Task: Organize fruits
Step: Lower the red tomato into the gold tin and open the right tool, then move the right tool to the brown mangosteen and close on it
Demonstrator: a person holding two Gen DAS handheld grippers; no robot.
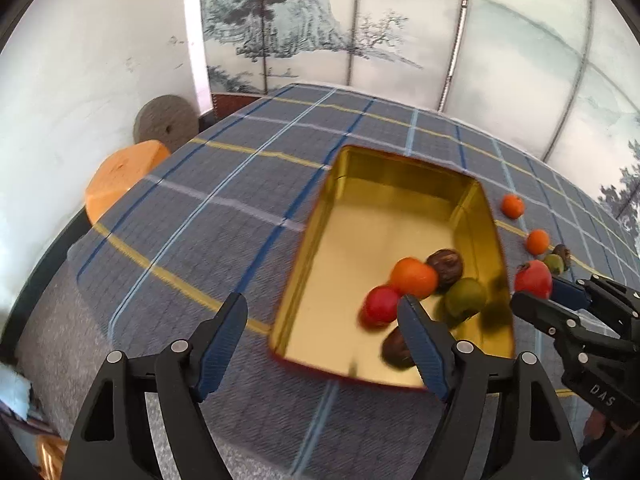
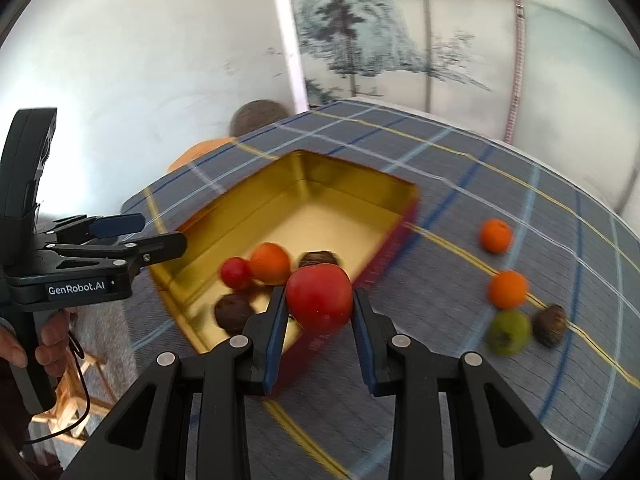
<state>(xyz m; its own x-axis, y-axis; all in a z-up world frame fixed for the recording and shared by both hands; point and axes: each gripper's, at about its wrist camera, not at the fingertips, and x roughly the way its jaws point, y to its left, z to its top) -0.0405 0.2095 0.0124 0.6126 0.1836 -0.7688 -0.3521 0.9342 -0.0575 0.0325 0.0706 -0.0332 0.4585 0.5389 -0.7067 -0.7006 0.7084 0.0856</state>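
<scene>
1. The left hand-held gripper [image 1: 322, 302] hung over the near left corner of the gold tin [image 1: 320, 216]. Its 2 fingers were spread wide apart and held nothing.
2. The tin sat on the desk [image 1: 180, 208], which had a blue checked cloth. Inside it, at the near end, lay a small red fruit [image 1: 378, 306], an orange [image 1: 414, 276], a green fruit [image 1: 464, 296] and 2 brown nuts.
3. The right hand-held gripper [image 2: 320, 300] pinched a big red fruit [image 2: 319, 296] between its 2 fingers. The fruit sat just above the near right wall of the tin, not yet inside.
4. To the right of the tin, 2 more oranges, a green fruit [image 2: 509, 330] and a brown nut [image 2: 551, 325] still lay on the cloth.
5. I think the step was to put the big red fruit into the tin. To do it well, the gripper should go past the wall, come down low over a bare spot, and only then let go, so the fruit would not bounce or bump the others.
6. The right gripper pointed forward and down toward the tin. The left one pointed the same way, off to the side, and a person's fingers [image 2: 52, 340] held its handle.
</scene>
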